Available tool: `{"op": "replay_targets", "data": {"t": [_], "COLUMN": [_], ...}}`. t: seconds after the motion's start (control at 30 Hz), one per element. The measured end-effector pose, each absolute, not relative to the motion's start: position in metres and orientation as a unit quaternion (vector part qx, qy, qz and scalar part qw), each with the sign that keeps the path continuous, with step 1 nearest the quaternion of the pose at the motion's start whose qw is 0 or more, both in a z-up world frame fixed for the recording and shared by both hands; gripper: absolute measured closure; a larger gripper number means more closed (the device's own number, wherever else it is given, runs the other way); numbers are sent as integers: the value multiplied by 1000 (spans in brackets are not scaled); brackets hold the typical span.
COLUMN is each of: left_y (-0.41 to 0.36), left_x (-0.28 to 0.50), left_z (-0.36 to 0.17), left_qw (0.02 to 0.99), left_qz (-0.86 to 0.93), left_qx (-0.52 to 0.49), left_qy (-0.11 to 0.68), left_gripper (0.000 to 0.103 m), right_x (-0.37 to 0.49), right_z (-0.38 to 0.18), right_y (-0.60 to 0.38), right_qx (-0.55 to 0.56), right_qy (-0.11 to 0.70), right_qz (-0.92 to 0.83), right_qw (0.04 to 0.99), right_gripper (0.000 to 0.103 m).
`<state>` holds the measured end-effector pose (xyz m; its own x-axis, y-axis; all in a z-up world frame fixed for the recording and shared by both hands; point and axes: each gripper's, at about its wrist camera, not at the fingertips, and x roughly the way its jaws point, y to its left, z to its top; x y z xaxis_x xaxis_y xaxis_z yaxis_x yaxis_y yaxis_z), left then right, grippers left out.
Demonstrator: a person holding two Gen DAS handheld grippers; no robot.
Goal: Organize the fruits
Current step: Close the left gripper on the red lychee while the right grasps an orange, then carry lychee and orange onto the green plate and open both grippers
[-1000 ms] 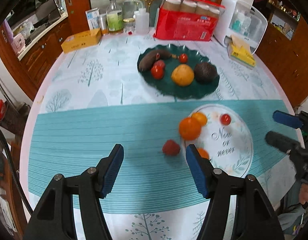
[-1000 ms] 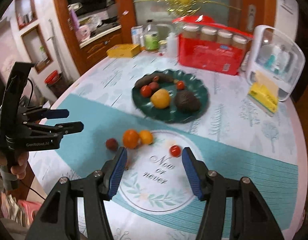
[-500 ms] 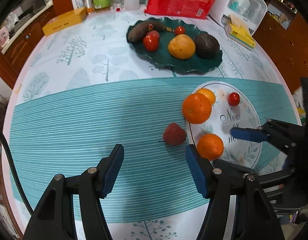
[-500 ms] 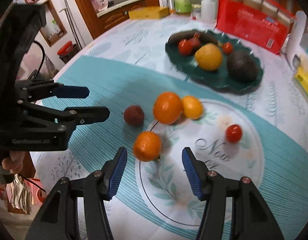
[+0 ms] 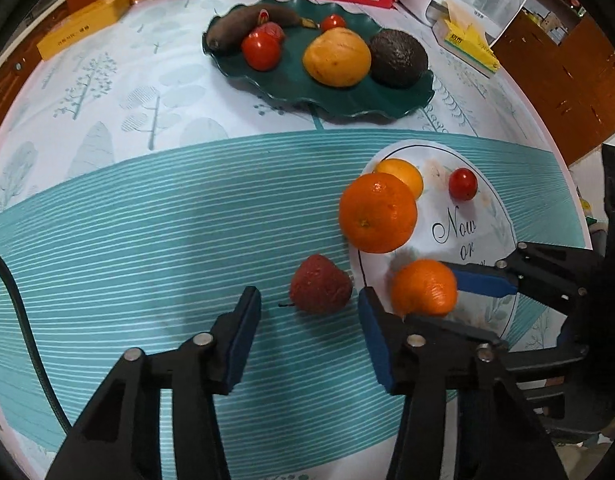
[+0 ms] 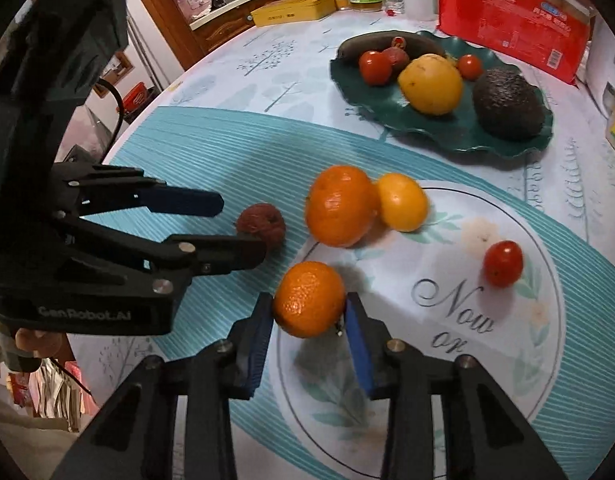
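my right claw (image 6: 309, 314) is closing on the small mandarin (image 6: 309, 299); both blue pads look to be touching its sides, fruit squarely between them. it sits at the near-left rim of the white plate (image 6: 547, 280) w/ "now or" lettering. my left claw (image 5: 309, 308) is closing too, pointed steeply down at the dark red strawberry (image 5: 320, 284); berry lies on the teal-striped tablecloth (image 5: 147, 220) just ahead of the tips, between the finger lines, pads not touching it yet. from the right cam the berry is just off the plate's left edge, left claw's tips beside it.

on the white plate: big orange (image 6: 341, 205) overlapping the rim, touching a smaller yellow-orange fruit (image 6: 402, 201); cherry tomato (image 6: 503, 263) apart on the far right side.

green scalloped dish (image 5: 347, 100) further back on the table: dark banana (image 5: 247, 24), tomato (image 5: 261, 51), a red fruit behind it, small tomato (image 5: 333, 22), yellow citrus (image 5: 336, 62), avocado (image 5: 397, 58) just beside the citrus.

back edge: red package (image 6: 511, 20), yellow box (image 6: 293, 10), bottles, clear-front white container at right.
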<state>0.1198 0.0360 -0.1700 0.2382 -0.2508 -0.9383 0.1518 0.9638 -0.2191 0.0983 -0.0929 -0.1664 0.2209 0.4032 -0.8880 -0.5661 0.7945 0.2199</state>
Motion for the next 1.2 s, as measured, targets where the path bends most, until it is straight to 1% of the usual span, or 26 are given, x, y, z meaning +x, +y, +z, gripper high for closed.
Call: {"op": "replay_targets", "data": {"t": [0.03,0.2,0.3,0.63,0.77,0.87,1.03,1.2], "left_y": [36,34,30,28,33,35,40,45], "left_x": [121,126,128,117,108,104,107,118], "left_z": [-172,-174,-175,-168,-142,-111,-54,-7], "left_qw": [785,787,788,804,815,829,846,858], "left_qz": [-129,-133,-137,-124,-117,-108,-81,-71], "left_qx": [-43,-47,-46,-37,-40,-32,-11,-10], "left_qy": [605,600,598,581,566,548,527,509], "left_gripper": [61,66,72,75,75,75,75,75], "right_x": [100,105,106,99,94,92,98,112], "right_z": [-166,-166,-166,-160,-148,-128,-80,-30], "right_y": [-97,-110,-112,-111,-114,-120,-131,-141], "right_qx": [-71,-54,-52,-56,-53,-48,-53,-45], "right_qy": [542,547,548,541,533,522,492,465], "right_qz": [307,289,284,282,282,282,269,262], "right_qw": [779,784,785,790,796,804,827,845], "right_gripper": [67,67,67,67,67,68,68,68]}}
